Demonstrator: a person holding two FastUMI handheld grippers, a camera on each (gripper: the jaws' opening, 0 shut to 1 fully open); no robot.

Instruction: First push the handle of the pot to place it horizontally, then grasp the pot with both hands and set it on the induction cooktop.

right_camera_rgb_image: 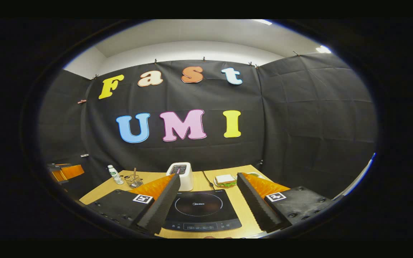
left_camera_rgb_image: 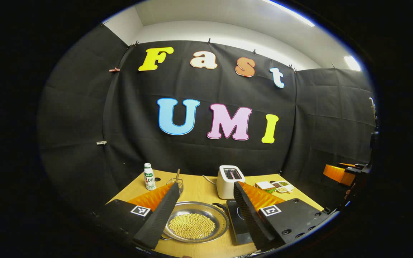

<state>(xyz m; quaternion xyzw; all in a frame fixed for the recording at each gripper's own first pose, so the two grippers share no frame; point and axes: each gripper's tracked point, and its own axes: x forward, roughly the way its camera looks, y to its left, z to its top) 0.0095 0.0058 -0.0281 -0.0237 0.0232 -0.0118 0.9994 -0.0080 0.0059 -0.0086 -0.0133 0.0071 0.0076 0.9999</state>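
Pot [left_camera_rgb_image: 195, 222] is sitting on the wooden table [left_camera_rgb_image: 199, 190], a shallow steel pan with a heap of small yellowish beans [left_camera_rgb_image: 191, 225] piled in the middle. It has a dark loop handle [left_camera_rgb_image: 220, 206] on its far right rim, pointing toward the cooktop [left_camera_rgb_image: 238, 218], which lies just to its right. In the right gripper view the cooktop [right_camera_rgb_image: 199, 211] is bare glass with nothing on it.

Left gripper [left_camera_rgb_image: 206, 218] hangs above the pot with jaws spread wide, pot showing in the gap between them, not touching anything. Right gripper [right_camera_rgb_image: 206, 211] is over the cooktop, also wide open and holding nothing.

Farther back there's a white toaster [left_camera_rgb_image: 229, 181], a small bottle [left_camera_rgb_image: 149, 176] with a white cap, and a little wire basket [left_camera_rgb_image: 176, 183] with a wooden handle sticking up; can't tell what's in it. Off to the right sits a sectioned tray [left_camera_rgb_image: 280, 186] with bits of food in the compartments, too small to say what. In the right gripper view there's a sandwich [right_camera_rgb_image: 225, 180] behind the cooktop.
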